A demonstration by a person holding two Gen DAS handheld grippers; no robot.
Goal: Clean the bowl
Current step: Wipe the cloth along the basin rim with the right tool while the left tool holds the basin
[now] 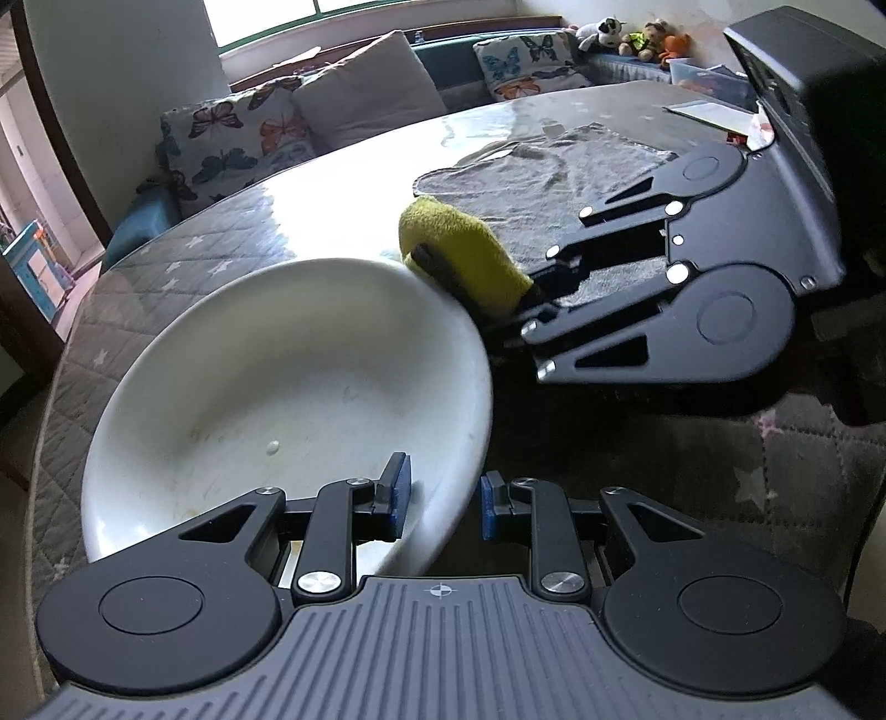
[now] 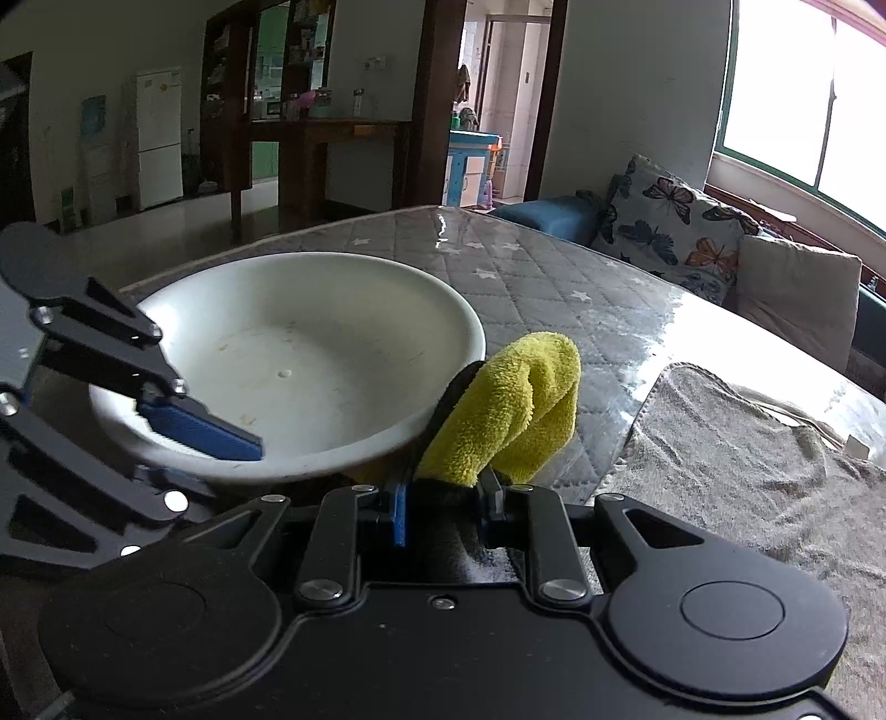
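Currently a white bowl (image 1: pixel 288 399) sits on a round table (image 1: pixel 166 260) covered by a grey quilted, star-printed cloth under a glossy clear sheet, toward the table edge nearest the open room with the fridge. Bowl interior shows faint yellowish smears and one small pale speck near the centre of the base. Left gripper (image 1: pixel 446 501): blue-padded fingers (image 1: pixel 400 495) apart, straddling the near rim of the bowl, one pad inside the wall, the other outside; a gap shows between pads and rim in the left wrist view, so not clamped as far as can be seen. In the right wrist view the same inner pad lies over the bowl's inner wall; whether it touches cannot be told. Right gripper (image 2: pixel 443 498): fingers closed on a folded yellow cloth (image 2: pixel 509 404), which stands up out of them in a loop; something dark sits against the cloth on the bowl side, identity unclear. Yellow cloth meets the bowl's outer rim on the side facing the right gripper, not inside the bowl. Grey towel (image 1: pixel 548 177) lies flat on the table just beyond the right gripper, toward the far edge by the window bench. Butterfly-print cushions (image 1: pixel 238 138) and a plain cushion line the bench; soft toys (image 1: pixel 631 36) at its far end.
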